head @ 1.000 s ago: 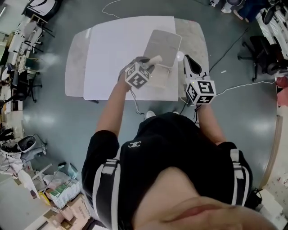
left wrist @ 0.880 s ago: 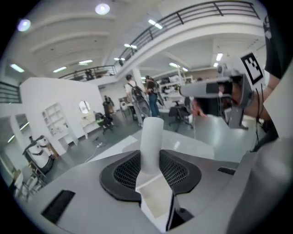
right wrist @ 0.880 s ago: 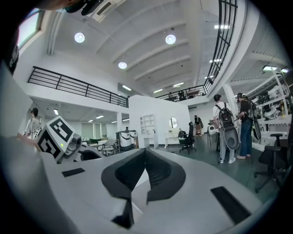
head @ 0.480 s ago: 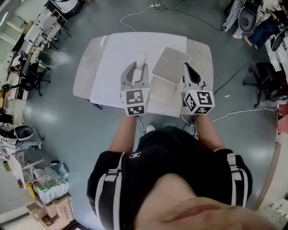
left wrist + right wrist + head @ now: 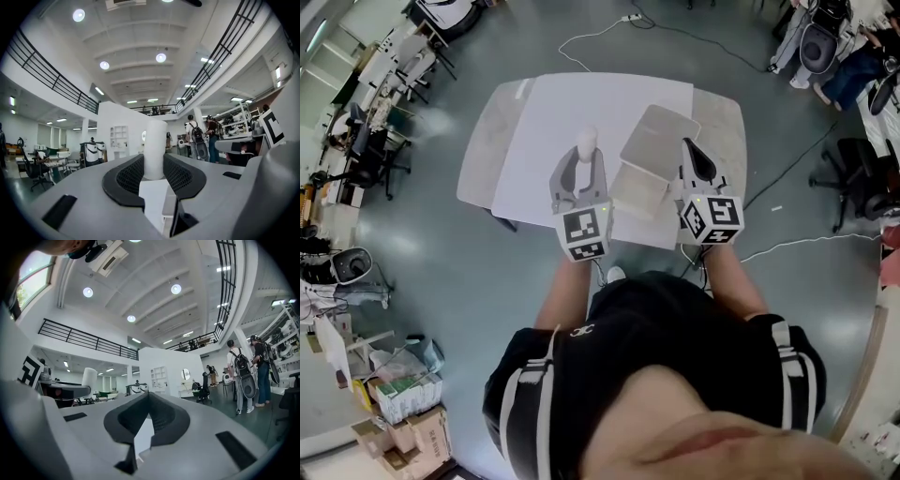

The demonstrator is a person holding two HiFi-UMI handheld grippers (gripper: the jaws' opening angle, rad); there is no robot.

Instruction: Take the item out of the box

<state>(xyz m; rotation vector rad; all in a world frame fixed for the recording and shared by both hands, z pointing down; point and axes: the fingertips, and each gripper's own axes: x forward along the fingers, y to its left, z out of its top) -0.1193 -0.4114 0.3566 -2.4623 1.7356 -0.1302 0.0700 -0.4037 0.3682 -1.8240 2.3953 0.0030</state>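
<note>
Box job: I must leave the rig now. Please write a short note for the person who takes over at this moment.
Left gripper: jaws shut on the white cylinder, held upright over the white sheet, left of the box.
Right gripper: jaws shut, empty, right of the box.
Box: on the table, lid open.
Done: the cylinder is out of the box.
Left: probably set the cylinder on the sheet and release it.

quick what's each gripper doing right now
left gripper: jaws closed on the white cylinder
right gripper: jaws closed, nothing between them
</note>
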